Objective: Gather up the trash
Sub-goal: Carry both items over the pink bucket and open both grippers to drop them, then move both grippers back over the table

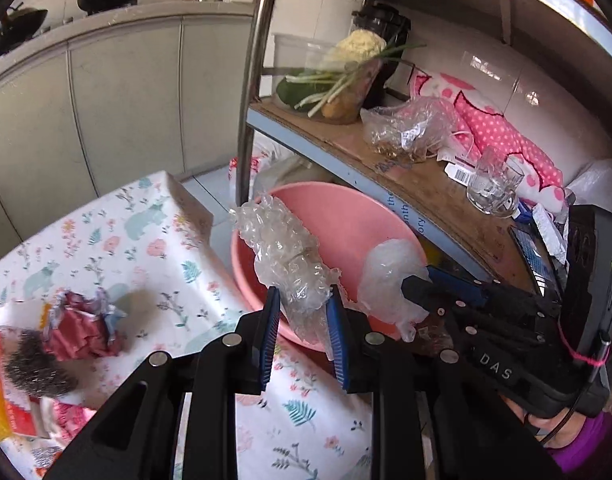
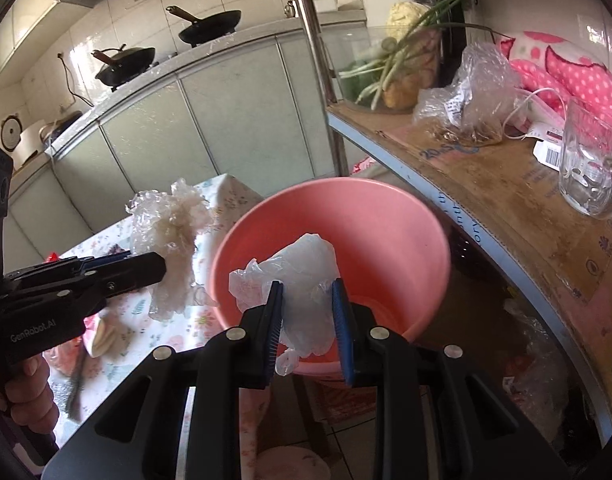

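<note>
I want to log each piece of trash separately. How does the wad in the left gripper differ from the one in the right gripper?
The crumpled bubble wrap in the left gripper is clear, bumpy and long, sticking well past the jaws. The plastic bag wad in the right gripper is milky white, smooth and more compact. Both are pinched between blue pads in front of the pink basin.

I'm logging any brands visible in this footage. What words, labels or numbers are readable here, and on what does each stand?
"D A S": raised letters on the right gripper's black body.
"GenRobot.AI": printed on the left gripper's black body.
"th", "nth", "ory": letter fragments on the blue edge of the cardboard sheet lining the shelf; the whole words are cut off.
Barcode label near the glass mug: digits too small to read.
Label on the clear plastic bag: blurred.
</note>
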`<state>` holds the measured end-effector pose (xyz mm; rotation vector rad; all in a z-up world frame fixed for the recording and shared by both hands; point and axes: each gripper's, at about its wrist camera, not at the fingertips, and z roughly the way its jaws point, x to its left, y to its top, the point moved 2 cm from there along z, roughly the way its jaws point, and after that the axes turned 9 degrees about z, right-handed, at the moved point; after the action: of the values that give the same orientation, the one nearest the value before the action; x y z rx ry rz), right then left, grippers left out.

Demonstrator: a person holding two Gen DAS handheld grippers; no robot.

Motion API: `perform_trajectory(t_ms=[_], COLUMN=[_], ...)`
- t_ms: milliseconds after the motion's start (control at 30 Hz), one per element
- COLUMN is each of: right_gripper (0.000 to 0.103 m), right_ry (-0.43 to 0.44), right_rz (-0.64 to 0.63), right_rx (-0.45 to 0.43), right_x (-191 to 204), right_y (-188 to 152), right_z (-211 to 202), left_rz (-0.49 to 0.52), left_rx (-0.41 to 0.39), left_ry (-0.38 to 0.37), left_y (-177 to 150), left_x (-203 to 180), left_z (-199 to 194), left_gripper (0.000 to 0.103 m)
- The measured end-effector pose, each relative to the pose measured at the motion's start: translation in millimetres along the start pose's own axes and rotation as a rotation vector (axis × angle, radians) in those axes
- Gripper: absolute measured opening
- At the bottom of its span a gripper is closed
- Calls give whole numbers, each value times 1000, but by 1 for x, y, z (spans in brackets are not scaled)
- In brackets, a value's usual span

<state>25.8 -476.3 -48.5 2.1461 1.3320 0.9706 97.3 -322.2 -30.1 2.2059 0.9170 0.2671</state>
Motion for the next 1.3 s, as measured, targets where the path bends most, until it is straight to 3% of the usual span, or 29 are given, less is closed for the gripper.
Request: perform_trajectory(t_ms=[333, 600, 900, 1233, 1300], right_gripper=[29, 39, 41, 41, 41], right_ry=[-50, -53, -3, 124, 148], right_rz=[10, 16, -5, -58, -73], right_rx=[55, 57, 28, -48, -61], right_x=[-8, -11, -7, 22, 28], right_y=[-2, -2, 3, -3, -7], right_z=[26, 29, 17, -40, -53], left_rz=[4, -7, -80, -185, -214], left_rx=[74, 44, -51, -154, -170], left_ry=[-2, 12, 94, 305, 341], left_y=[-2, 1, -12, -57, -71], left_x=[-7, -4, 16, 52, 56], left_z=[38, 17, -61, -177, -196], left_gripper=[30, 36, 37, 43, 49])
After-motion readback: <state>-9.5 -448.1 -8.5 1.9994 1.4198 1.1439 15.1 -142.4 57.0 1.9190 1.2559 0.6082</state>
